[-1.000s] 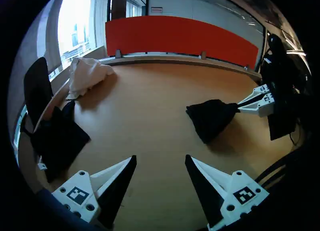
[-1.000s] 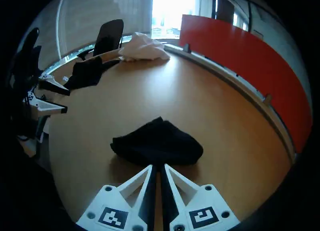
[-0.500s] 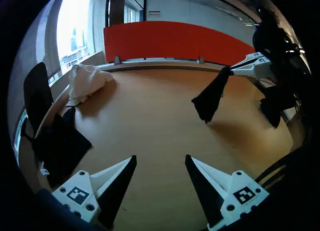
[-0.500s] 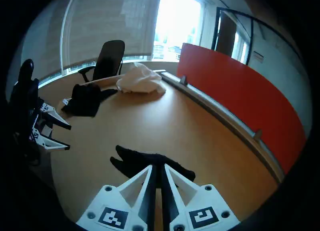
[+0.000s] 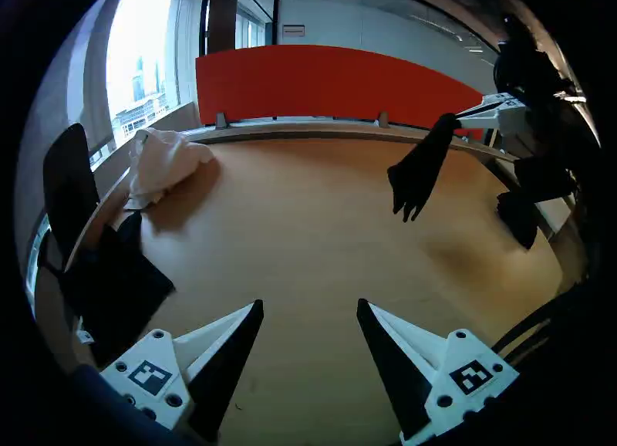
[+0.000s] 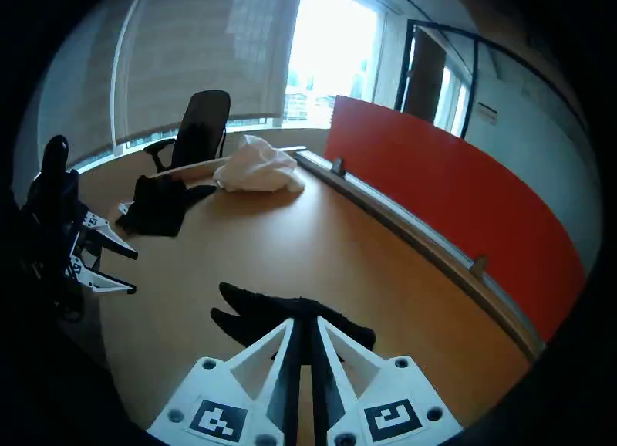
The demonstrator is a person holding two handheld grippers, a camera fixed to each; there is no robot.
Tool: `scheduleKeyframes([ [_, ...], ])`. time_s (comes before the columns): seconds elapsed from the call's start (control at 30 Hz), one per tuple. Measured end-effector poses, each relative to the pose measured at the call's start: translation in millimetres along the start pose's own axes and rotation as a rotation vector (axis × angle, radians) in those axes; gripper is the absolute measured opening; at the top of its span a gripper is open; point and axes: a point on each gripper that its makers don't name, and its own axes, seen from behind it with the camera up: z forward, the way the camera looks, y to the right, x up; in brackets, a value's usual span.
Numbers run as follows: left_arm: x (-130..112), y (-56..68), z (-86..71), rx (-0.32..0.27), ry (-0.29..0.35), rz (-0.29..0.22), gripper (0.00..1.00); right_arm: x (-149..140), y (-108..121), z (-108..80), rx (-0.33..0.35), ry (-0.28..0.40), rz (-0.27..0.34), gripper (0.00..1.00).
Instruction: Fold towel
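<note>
l tongs [image 5: 308, 303] spread wide, held low; r tongs [image 6: 306, 322] pinched tight, raised higher.

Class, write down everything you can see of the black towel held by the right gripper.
The black towel is a dark, soft, limp cloth. It hangs bunched from the right gripper, whose fingers are shut on its top edge. In the left gripper view it drapes downward in a narrow shape with ragged lower corners, and seems to hang clear above the wooden table. Nothing else appears to touch it.
</note>
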Motion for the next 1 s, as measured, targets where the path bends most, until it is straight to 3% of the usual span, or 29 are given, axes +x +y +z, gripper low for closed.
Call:
scheduleKeyframes([
  [1.0, 7.3, -0.9, 8.8, -0.006, -0.023, 0.005, 0.9, -56.3, 101.5, -78.9, -0.108, -0.057, 0.123, 0.06],
])
